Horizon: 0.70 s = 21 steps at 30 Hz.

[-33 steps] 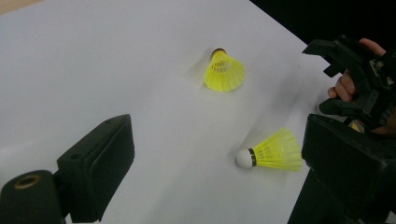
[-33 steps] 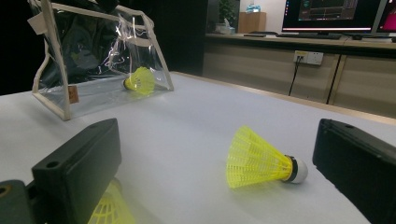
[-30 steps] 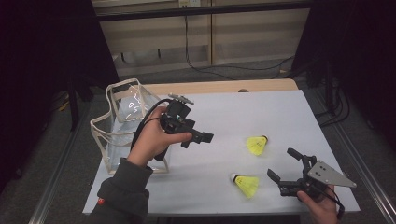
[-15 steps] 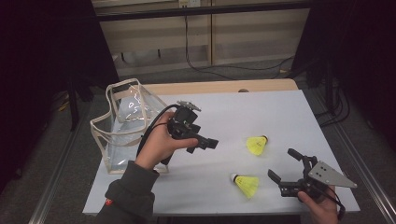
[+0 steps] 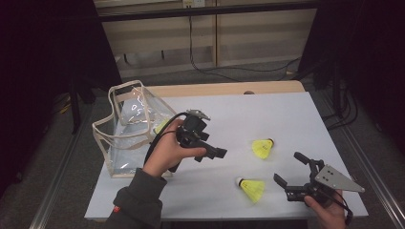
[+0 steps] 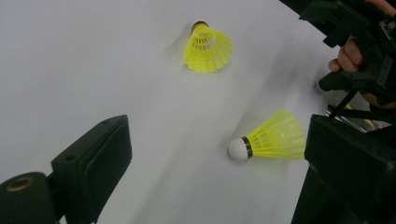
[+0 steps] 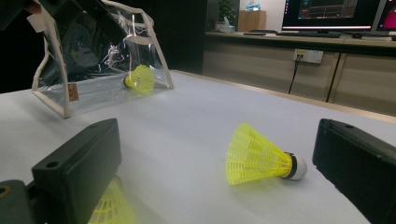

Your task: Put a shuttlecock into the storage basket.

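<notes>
Moved rightward from the clear bag (image 5: 131, 131), the left gripper (image 5: 212, 153) hovers with fingers open and empty. Two yellow shuttlecocks lie on the table (image 5: 286, 114): one (image 5: 252, 188) just beside the open-fingered right gripper (image 5: 291, 171), another (image 5: 262, 147) near it.

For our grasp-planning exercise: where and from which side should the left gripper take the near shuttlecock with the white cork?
Probably best at the neck, where the yellow skirt meets the white cork on the near shuttlecock. It lies on its side on the white table, so the open left gripper should likely come from above, jaws straddling the axis; the wide skirt may crush.
</notes>
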Motion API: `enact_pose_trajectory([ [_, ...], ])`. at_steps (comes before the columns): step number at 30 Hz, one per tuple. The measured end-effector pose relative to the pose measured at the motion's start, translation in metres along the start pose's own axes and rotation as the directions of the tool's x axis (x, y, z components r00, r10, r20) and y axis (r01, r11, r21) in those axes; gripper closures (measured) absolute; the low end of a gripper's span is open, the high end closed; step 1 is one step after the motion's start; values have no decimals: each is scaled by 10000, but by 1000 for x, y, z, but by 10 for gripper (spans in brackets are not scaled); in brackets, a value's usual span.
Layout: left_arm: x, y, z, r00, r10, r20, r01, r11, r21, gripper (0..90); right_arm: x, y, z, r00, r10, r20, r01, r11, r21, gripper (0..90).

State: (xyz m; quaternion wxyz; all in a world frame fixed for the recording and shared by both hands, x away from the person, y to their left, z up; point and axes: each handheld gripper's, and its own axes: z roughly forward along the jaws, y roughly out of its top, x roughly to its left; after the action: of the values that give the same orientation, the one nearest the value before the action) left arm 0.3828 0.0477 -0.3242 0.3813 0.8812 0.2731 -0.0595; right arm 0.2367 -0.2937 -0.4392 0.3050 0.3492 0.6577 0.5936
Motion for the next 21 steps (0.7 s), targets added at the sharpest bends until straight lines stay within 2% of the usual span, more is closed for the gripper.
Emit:
enact_pose_trajectory([
  [6, -1, -4, 8, 10000, -1, 88, 0, 9998, 190, 55, -1, 0, -1, 10000, 46, 30, -46, 10000, -23, 9],
  [10, -5, -9, 15, 9998, 189, 74, -192, 9988, 460, 48, 0, 0, 0, 10000, 14, 5, -14, 10000, -12, 9],
  [11, -4, -10, 17, 9993, 222, 296, -235, 9988, 430, 45, 0, 0, 0, 10000, -18, -21, 18, 10000, 2, 9],
  [14, -6, -13, 21, 9992, 221, 326, -235, 9987, 448, 44, 0, 0, 0, 10000, 17, -14, -17, 10000, -14, 9],
  [21, -11, -15, 28, 9973, 567, 467, -594, 9966, 578, 44, 0, 1, 0, 10000, 6, 0, -6, 10000, -23, 9],
])
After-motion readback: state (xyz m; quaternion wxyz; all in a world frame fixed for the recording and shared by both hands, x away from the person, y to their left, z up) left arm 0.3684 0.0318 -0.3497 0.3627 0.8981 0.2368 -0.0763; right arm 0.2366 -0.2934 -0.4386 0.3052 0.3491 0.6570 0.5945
